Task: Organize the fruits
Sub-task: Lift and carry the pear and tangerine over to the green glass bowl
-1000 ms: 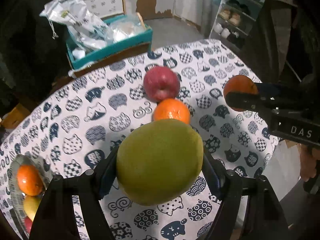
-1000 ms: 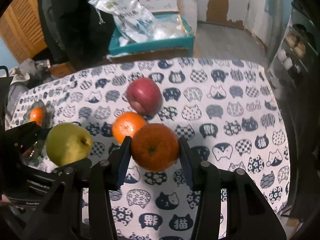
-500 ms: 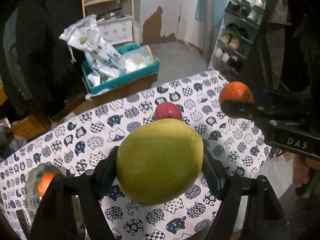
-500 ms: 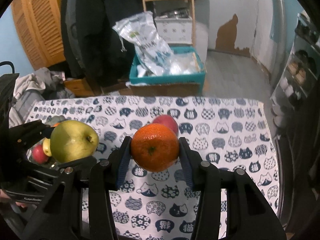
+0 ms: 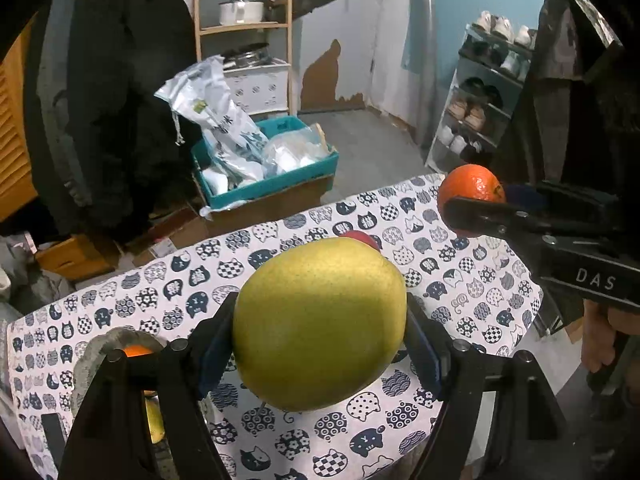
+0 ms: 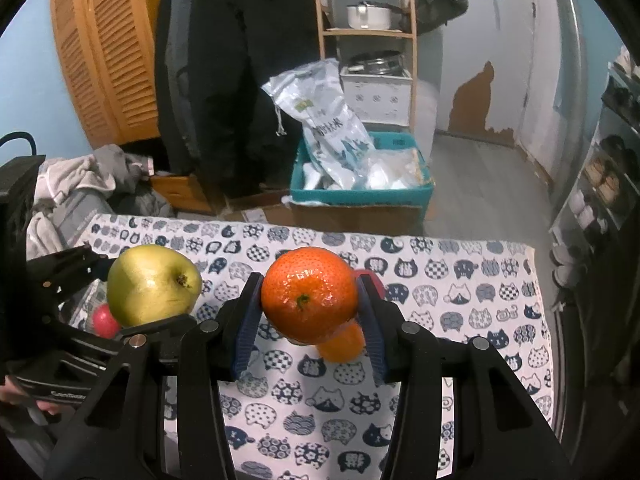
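- Left wrist view: the left gripper (image 5: 320, 344) is grasping a large round yellow-green pear-like fruit (image 5: 320, 324) across its widest part, holding it above the cat-print cloth-covered desk (image 5: 280, 248). It is looking heavy, firm and smooth, so a grip at the middle suits it. A grey stone-like bowl (image 5: 96, 352) with fruit is sitting at the desk's left edge.
- Right wrist view: the right gripper (image 6: 310, 312) is clamping a dimpled round orange mandarin (image 6: 309, 293) at its sides, above the desk's middle. It is probably light and slightly soft, so gentle pressure fits. A second orange fruit (image 6: 344, 344) is lying on the desk beneath.
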{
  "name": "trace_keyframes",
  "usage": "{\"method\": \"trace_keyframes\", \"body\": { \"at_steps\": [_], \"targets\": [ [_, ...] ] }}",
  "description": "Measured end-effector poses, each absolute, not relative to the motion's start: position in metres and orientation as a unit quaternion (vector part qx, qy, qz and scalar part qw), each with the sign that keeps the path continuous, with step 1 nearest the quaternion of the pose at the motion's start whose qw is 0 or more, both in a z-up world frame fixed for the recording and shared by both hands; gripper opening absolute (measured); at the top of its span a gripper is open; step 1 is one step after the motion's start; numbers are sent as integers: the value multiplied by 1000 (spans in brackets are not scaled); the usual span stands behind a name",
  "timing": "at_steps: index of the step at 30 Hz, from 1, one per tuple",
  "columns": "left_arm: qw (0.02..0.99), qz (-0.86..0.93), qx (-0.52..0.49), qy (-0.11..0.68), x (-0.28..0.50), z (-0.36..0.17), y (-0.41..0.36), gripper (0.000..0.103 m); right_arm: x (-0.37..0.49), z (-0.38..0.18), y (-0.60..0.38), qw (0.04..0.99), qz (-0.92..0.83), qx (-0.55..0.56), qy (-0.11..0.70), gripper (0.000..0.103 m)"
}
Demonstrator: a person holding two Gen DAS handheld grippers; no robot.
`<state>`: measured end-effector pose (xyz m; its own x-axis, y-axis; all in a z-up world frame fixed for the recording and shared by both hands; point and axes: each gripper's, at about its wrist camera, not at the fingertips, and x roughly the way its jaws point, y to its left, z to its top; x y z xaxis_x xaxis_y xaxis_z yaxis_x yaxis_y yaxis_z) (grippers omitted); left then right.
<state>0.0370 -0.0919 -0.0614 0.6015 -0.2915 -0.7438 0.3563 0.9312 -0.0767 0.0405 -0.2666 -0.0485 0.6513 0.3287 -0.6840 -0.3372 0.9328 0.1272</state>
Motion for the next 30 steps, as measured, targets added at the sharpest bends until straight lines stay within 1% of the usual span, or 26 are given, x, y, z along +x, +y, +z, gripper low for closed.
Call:
{"method": "trace_keyframes", "body": {
  "at_steps": [13,30],
  "targets": [
    [903,-153,22,400,27,-56,-47,78,45,-45,-221,899,218,-15,380,45],
    [899,-78,-19,431,19,-88,42,78,66,-65,-127,868,275,-20,413,45]
  ]
}}
